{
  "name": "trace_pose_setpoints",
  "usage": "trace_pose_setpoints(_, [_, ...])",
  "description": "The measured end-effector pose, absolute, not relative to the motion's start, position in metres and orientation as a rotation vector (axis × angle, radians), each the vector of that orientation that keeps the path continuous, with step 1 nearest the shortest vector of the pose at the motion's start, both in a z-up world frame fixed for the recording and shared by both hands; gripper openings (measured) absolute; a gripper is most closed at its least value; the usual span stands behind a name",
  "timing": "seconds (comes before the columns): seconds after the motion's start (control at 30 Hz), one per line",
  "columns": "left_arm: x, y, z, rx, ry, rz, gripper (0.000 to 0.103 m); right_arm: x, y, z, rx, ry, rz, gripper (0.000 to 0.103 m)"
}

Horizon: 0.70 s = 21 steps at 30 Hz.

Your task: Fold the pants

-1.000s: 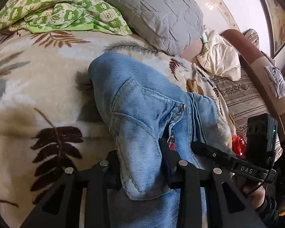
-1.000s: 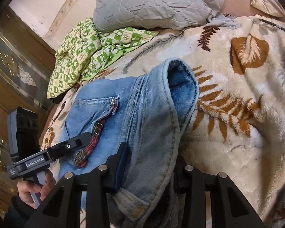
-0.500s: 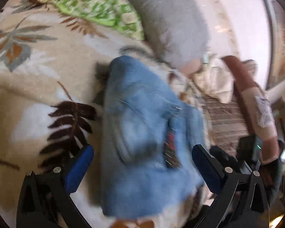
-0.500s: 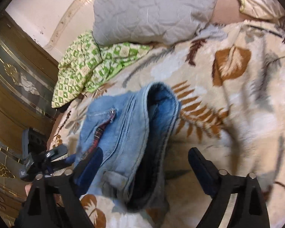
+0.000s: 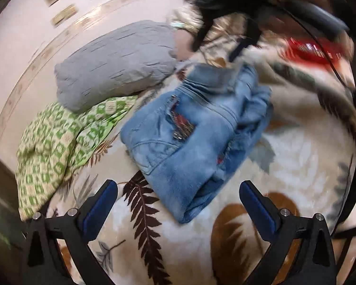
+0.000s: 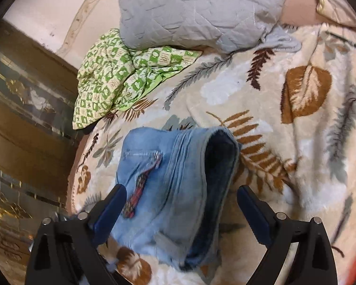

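Observation:
The light blue denim pants (image 5: pixel 197 133) lie folded in a compact bundle on the leaf-patterned blanket (image 5: pixel 296 166). A red plaid trim shows at one pocket. My left gripper (image 5: pixel 178 197) is open and empty, held above the near edge of the bundle. In the right wrist view the pants (image 6: pixel 178 185) lie below my right gripper (image 6: pixel 181 204), which is open and empty, jaws spread either side of the bundle. The right gripper also shows blurred at the top of the left wrist view (image 5: pixel 227 35).
A grey quilted pillow (image 6: pixel 201 9) and a green checked cloth (image 6: pixel 121 76) lie at the far side of the bed. A dark wooden headboard (image 6: pixel 23 130) stands at the left. A red object (image 5: pixel 313 49) lies blurred near the bed's edge.
Both grippers let go of the pants and opened wide. Both pulled back and up from the bundle, and the left wrist view swung round to face the pillow.

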State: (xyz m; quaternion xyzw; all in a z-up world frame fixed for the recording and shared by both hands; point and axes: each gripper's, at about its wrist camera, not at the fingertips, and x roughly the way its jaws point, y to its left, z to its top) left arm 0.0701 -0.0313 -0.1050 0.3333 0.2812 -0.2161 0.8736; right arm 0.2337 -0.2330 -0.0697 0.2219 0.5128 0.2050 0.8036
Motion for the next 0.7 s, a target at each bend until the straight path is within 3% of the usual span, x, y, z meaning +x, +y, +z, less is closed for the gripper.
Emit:
trace_pose_setpoints(0.03, [0.073, -0.033, -0.108, 0.723, 0.591, -0.444, 0.093, 0.240, -0.232, -0.073, 0.480, 1.110, 0.427, 0.095])
trace_pose_setpoints(0.1, [0.082, -0.035, -0.111, 0.755, 0.603, -0.419, 0.069, 0.251, -0.226, -0.078, 0.475, 1.128, 0.409, 0.094])
trace_pose_setpoints(0.2, [0.096, -0.037, -0.117, 0.759, 0.642, -0.424, 0.051, 0.263, -0.215, -0.083, 0.461, 1.139, 0.407, 0.080])
trace_pose_setpoints(0.23, [0.100, -0.039, -0.120, 0.766, 0.658, -0.442, 0.048, 0.266, -0.209, -0.085, 0.445, 1.146, 0.408, 0.072])
trace_pose_setpoints(0.3, [0.098, -0.043, -0.124, 0.781, 0.666, -0.458, 0.035, 0.271, -0.200, -0.091, 0.407, 1.168, 0.398, 0.044])
trace_pose_setpoints(0.37, [0.096, -0.046, -0.128, 0.807, 0.668, -0.468, 0.027, 0.271, -0.195, -0.096, 0.334, 1.182, 0.372, 0.008])
trace_pose_setpoints(0.47, [0.090, -0.043, -0.135, 0.856, 0.660, -0.455, 0.010, 0.267, -0.213, -0.099, 0.301, 1.141, 0.320, 0.007])
trace_pose_setpoints(0.7, [0.098, -0.034, -0.134, 0.778, 0.704, -0.458, 0.013, 0.263, -0.222, -0.097, 0.374, 1.119, 0.353, 0.009])
